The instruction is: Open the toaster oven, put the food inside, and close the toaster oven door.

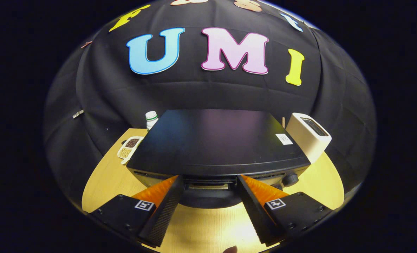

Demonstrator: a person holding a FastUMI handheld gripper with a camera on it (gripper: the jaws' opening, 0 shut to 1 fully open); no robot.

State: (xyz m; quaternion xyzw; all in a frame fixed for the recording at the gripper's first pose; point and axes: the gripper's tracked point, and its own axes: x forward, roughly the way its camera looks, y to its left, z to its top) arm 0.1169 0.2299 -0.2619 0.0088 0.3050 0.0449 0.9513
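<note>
A black toaster oven (215,140) stands on the wooden table (103,182), seen from above and in front. Its flat top carries a small white sticker (284,139). My gripper (210,179) is open, its fingertips at the oven's upper front edge. The bar of the door handle (210,185) lies between them, with neither finger pressing on it. Below the handle the dark front of the door (208,202) bulges toward me; I cannot tell whether it is fully closed. A control knob (290,179) sits just right of the right finger.
A white pop-up toaster (308,135) stands close by the oven's right rear corner. At the left rear are a white bottle (151,118) and a small divided tray of beans (129,146). Bare tabletop lies under the fingers.
</note>
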